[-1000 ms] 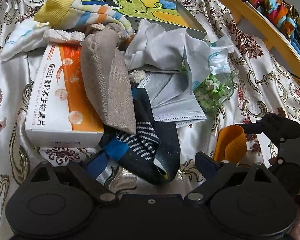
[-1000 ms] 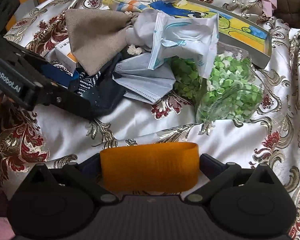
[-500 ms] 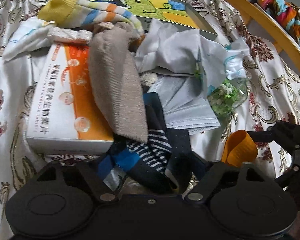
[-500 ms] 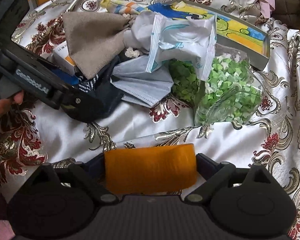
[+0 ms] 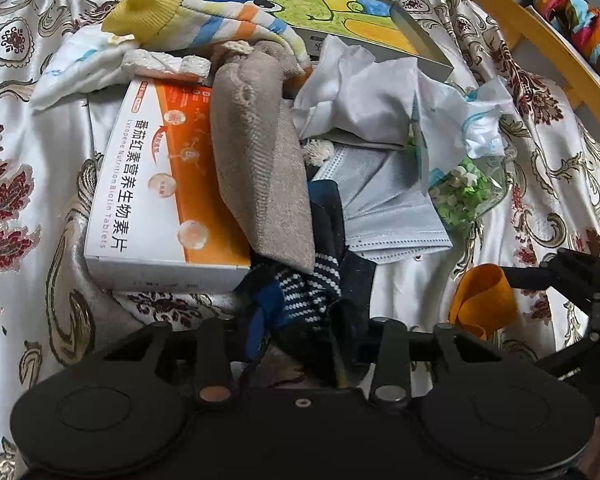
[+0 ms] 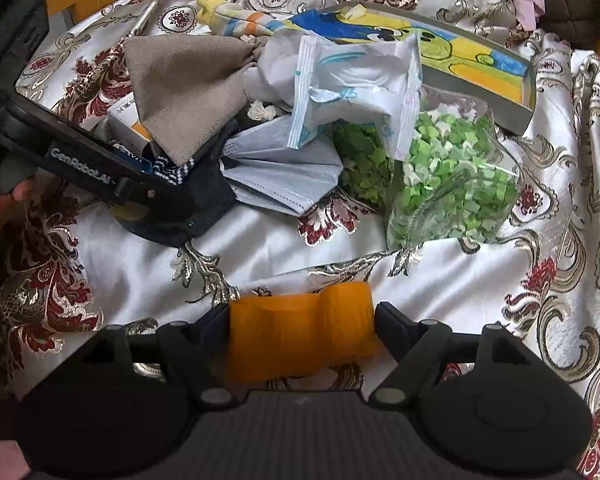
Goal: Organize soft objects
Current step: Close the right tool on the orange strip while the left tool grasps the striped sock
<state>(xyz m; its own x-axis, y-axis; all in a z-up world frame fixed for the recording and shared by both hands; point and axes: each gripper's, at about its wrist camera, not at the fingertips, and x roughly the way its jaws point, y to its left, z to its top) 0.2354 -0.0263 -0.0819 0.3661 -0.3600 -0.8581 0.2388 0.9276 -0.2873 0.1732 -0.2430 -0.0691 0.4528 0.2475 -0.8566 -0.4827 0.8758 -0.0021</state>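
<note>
A dark navy sock [image 5: 320,292] with white dotted stripes lies at the near edge of a pile on the satin cover. My left gripper [image 5: 300,336] is closing, and the sock is bunched between its fingers, pressed from both sides. From the right wrist view that same left gripper [image 6: 152,196] sits low on the sock [image 6: 204,204]. My right gripper [image 6: 302,314] is also closing, with a folded orange cloth [image 6: 284,344] buckling between its pads. The orange cloth [image 5: 480,300] shows at the right of the left wrist view.
The pile holds a beige cloth bag [image 5: 260,168], a striped yellow sock [image 5: 204,24], an orange-and-white tablet box [image 5: 152,184], a grey face mask [image 5: 388,204], a white wrapper [image 6: 352,84], a bag of green paper bits [image 6: 452,184] and a cartoon tray [image 6: 480,60]. A wooden rail [image 5: 540,40] runs behind.
The left jaws have come together around the dark sock and bunched it up. The right jaws have narrowed and the orange cloth now shows a fold. Neither hand has shifted.
</note>
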